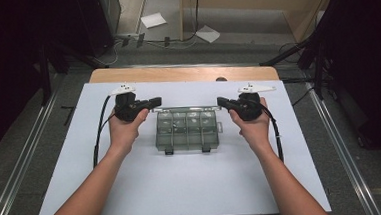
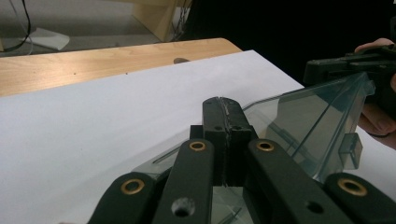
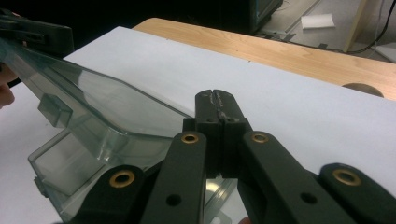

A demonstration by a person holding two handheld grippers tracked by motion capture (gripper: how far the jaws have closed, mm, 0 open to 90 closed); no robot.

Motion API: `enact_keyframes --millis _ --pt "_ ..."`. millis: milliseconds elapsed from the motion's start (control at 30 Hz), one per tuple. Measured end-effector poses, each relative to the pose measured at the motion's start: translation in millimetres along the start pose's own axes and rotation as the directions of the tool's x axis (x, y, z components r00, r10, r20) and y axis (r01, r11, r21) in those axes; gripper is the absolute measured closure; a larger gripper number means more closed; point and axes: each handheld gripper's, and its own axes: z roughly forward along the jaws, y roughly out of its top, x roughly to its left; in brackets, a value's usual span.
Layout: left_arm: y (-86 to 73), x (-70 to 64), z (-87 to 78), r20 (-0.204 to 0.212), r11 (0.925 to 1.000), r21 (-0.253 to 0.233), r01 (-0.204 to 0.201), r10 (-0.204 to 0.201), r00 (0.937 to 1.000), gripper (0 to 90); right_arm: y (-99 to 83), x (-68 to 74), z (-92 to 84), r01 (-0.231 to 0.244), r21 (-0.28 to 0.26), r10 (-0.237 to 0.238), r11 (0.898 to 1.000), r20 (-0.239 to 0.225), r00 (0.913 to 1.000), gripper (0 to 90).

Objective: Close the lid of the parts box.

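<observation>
box (image 1: pixel 188 129): clear smoky grey plastic with a greenish tint
left gripper (image 1: pixel 155 102): black, brass-coloured rivets
right gripper (image 1: pixel 221 102): same black, white plate on top
table sheet (image 1: pixel 183 188): plain white
table edge (image 1: pixel 186 73): light wood grain

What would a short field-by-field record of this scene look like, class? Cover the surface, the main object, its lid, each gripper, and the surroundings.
surface: white sheet on a wooden table
main object: clear compartment box, divided into small cells, two latches on its near edge
lid: clear lid raised at a slant
left gripper: jaws shut, at the box's far left corner
right gripper: jaws shut, at the box's far right corner
surroundings: paper sheets on the floor beyond the table
</observation>
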Motion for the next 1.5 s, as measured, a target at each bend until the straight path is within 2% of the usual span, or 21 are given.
enact_keyframes --millis 300,400,467,600,733,867,1033,1500 --pt "-7.9 -10.1 -5.7 -0.011 0.9997 -0.003 -0.026 0.026 0.9996 89.7 -10.9 3.3 -5.1 -0.001 -0.002 0.001 1.000 -0.013 0.9999 90.0" --pt "-11.0 -14.4 -7.4 -0.034 0.9990 -0.003 -0.045 0.045 0.9984 89.7 -14.7 6.0 -7.1 -0.004 -0.001 0.004 1.000 -0.014 0.9999 90.0" --pt "-13.2 -16.6 -8.2 -0.036 0.9987 -0.009 -0.050 0.050 0.9981 89.7 -17.5 8.5 -9.3 -0.002 -0.004 0.002 1.000 -0.014 0.9999 90.0" --pt "-17.8 -21.0 -9.8 -0.041 0.9983 -0.007 -0.057 0.057 0.9975 89.6 -22.0 13.1 -11.4 0.025 -0.001 -0.025 1.000 -0.009 0.9996 90.0" --pt "-23.5 -25.4 -10.4 -0.042 0.9977 -0.006 -0.067 0.067 0.9969 89.7 -25.9 17.5 -14.6 0.028 -0.004 -0.028 1.000 -0.014 0.9995 90.0" --pt "-30.2 -29.2 -10.3 -0.069 0.9953 0.009 -0.096 0.097 0.9929 89.7 -30.0 23.3 -17.4 0.034 -0.007 -0.034 0.999 -0.004 0.9994 90.0" --pt "-36.3 -31.8 -10.9 -0.067 0.9958 0.001 -0.092 0.092 0.9935 89.7 -37.2 28.6 -20.3 0.049 -0.004 -0.049 0.999 0.005 0.9988 90.0" --pt "-45.2 -40.1 -18.3 -0.075 0.9941 -0.003 -0.108 0.108 0.9913 89.7 -48.8 34.3 -23.5 0.043 0.001 -0.043 0.999 0.005 0.9991 90.0"
